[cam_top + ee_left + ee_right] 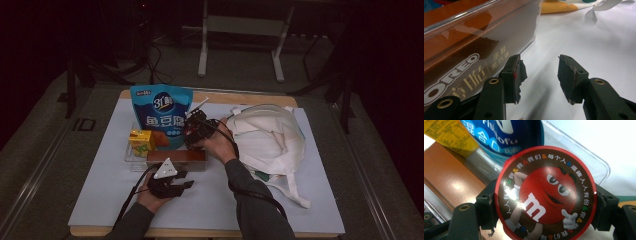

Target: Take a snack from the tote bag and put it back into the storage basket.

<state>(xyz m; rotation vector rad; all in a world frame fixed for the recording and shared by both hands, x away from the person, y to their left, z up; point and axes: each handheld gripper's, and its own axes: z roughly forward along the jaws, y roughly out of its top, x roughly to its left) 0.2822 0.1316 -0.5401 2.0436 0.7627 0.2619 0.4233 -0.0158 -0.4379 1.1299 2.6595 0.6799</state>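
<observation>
Round red-rimmed M&M's candy tin [545, 195], clamped by its rim in the right gripper [199, 131], hangs over the clear plastic bin [131, 156].

Holding it flat by the edges likely lets it drop beside the blue fish-tofu pouch [161, 116], yellow drink carton [141, 141] and brown Oreo box [469, 50]. The left gripper [541, 77], jaws parted and empty, waits just beside that box.

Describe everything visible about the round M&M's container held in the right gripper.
The M&M's container shows a round, glossy face with a red rim and a brown ring of small Chinese lettering around a red candy character with a white "m". The right gripper is shut on it, its black fingers pressing opposite edges. It hangs above the clear plastic tray, beside the blue snack pouch.
</observation>
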